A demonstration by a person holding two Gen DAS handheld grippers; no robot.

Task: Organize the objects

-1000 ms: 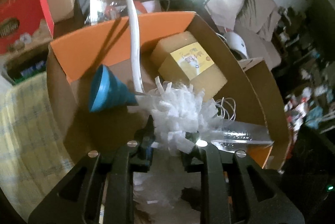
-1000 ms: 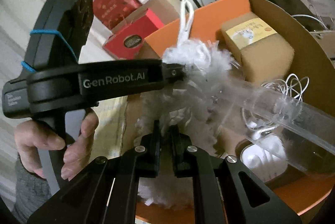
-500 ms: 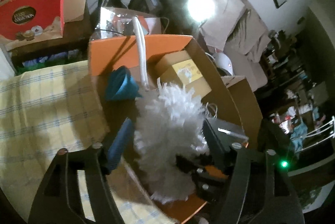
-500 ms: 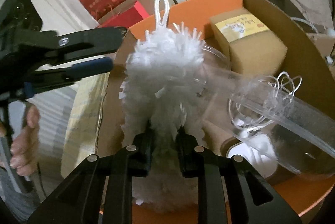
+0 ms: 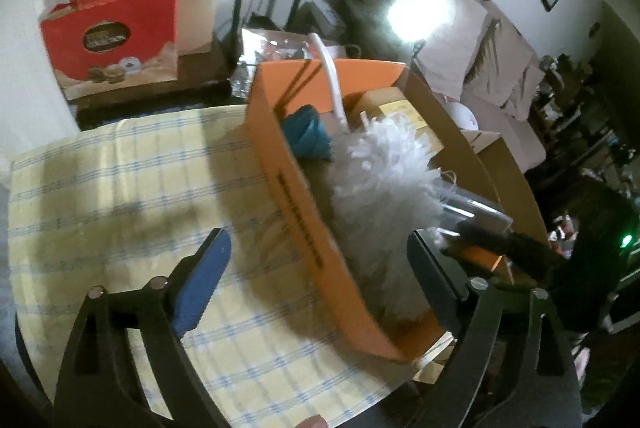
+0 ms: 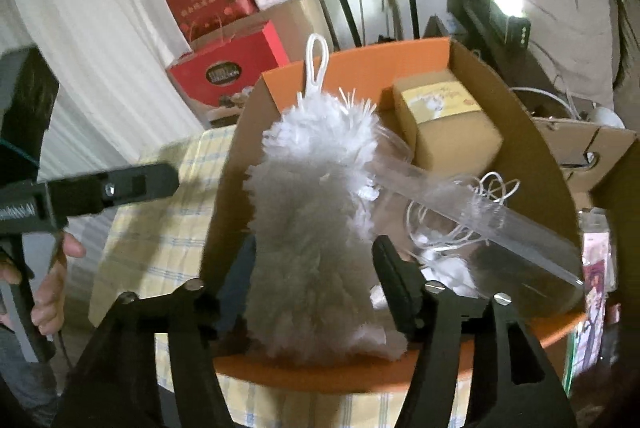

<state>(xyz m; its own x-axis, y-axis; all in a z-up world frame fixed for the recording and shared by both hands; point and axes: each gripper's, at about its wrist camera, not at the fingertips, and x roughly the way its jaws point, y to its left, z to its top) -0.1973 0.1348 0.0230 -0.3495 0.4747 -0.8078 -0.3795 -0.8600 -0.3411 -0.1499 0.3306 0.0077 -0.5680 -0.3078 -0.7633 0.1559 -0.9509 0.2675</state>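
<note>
Yellow checked tablecloth (image 5: 132, 187) bears the orange box (image 5: 296, 203).

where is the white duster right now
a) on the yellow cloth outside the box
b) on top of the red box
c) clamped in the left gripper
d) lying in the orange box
d: the duster lies inside the orange box, beside the tan box; both the left gripper and the right gripper are open.
</note>
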